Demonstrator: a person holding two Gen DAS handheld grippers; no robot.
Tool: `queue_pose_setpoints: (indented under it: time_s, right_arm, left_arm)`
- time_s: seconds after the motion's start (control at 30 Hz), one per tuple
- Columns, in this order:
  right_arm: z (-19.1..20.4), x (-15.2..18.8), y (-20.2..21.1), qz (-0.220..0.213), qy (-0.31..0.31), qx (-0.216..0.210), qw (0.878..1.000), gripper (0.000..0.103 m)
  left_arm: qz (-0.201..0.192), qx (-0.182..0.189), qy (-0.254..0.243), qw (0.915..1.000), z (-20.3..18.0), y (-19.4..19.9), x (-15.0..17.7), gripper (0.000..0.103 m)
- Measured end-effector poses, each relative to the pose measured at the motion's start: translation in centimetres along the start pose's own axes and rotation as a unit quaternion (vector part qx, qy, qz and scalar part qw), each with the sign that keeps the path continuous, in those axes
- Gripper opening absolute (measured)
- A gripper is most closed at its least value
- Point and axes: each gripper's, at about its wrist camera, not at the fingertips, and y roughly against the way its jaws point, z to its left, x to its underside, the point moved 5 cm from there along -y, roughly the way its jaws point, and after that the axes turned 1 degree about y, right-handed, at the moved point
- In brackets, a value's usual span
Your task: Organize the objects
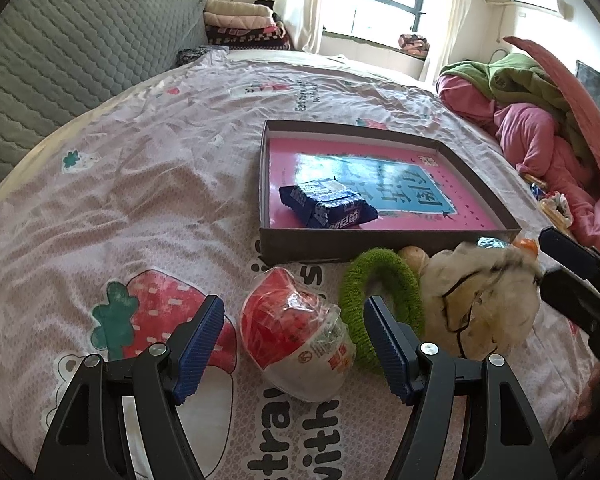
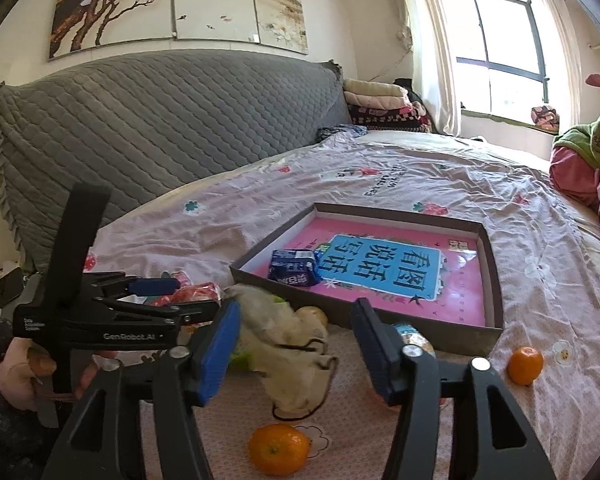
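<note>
A shallow brown box [image 1: 380,236] [image 2: 496,280] with a pink book in its bottom lies on the bed and holds a dark blue snack packet [image 1: 328,202] [image 2: 294,268]. My left gripper [image 1: 292,320] is open, its jaws on either side of a red and white wrapped snack [image 1: 300,328]. A green fuzzy ring [image 1: 380,300] and a cream cloth pouch [image 1: 480,300] [image 2: 296,344] lie to its right. My right gripper [image 2: 296,332] is open just above the pouch. Two oranges [image 2: 278,454] [image 2: 524,365] lie near it.
The bed sheet [image 1: 140,184] has a strawberry print. A grey quilted headboard [image 2: 160,128] stands behind. Pink and green bedding [image 1: 540,120] is piled at the right. Folded blankets [image 2: 380,104] sit by the window. A small wrapped item [image 2: 412,334] lies against the box front.
</note>
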Motion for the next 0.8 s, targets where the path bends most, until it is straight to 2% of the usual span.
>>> queue_pose_setpoints:
  time_s: [0.27, 0.57, 0.8]
  right_arm:
    - [-0.3, 1.2, -1.6, 0.038, 0.004, 0.017, 0.999, 0.061]
    - [-2.4, 2.1, -2.4, 0.055, -0.021, 0.045, 0.997, 0.062]
    - [-2.1, 2.2, -3.1, 0.059, 0.011, 0.083, 0.995, 0.062]
  left_arm:
    - [0.005, -0.003, -0.001, 1.0, 0.1, -0.4, 0.3, 0.074]
    - [0.011, -0.003, 0.0, 0.9999, 0.4, -1.1, 0.6, 0.074]
    - [0.011, 0.0, -0.004, 0.9999, 0.4, -1.6, 0.8, 0.074]
